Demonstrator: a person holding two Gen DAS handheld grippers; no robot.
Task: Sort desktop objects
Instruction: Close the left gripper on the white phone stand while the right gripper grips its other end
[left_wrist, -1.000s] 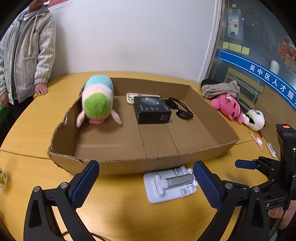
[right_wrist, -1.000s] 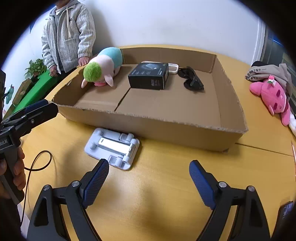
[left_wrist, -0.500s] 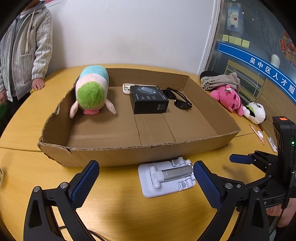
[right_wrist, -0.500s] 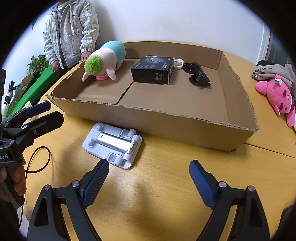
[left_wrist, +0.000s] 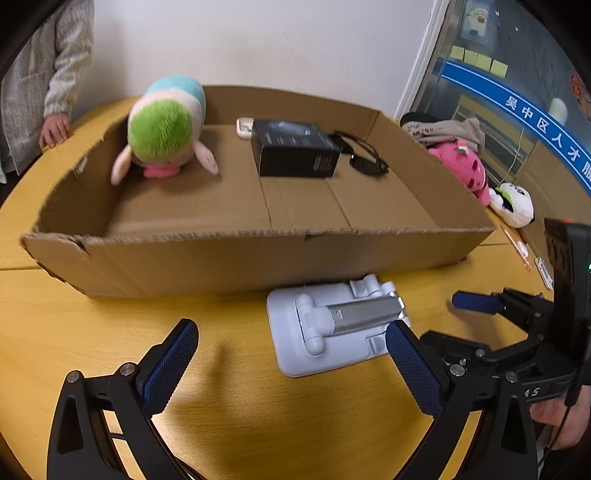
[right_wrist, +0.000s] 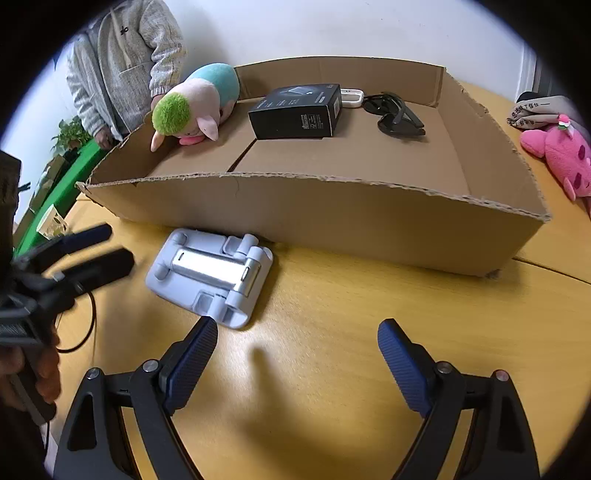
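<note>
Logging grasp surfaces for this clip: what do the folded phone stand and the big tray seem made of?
Phone stand: apparently smooth matte white plastic with a brushed, metal-looking silver center bar that catches light. Tray: plain brown corrugated cardboard, judging by its ragged, fluted cut rim and folded floor flaps.

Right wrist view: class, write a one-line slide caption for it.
Open right gripper hovers over the wooden table near a white phone stand lying outside the cardboard box of sorted items.
</note>
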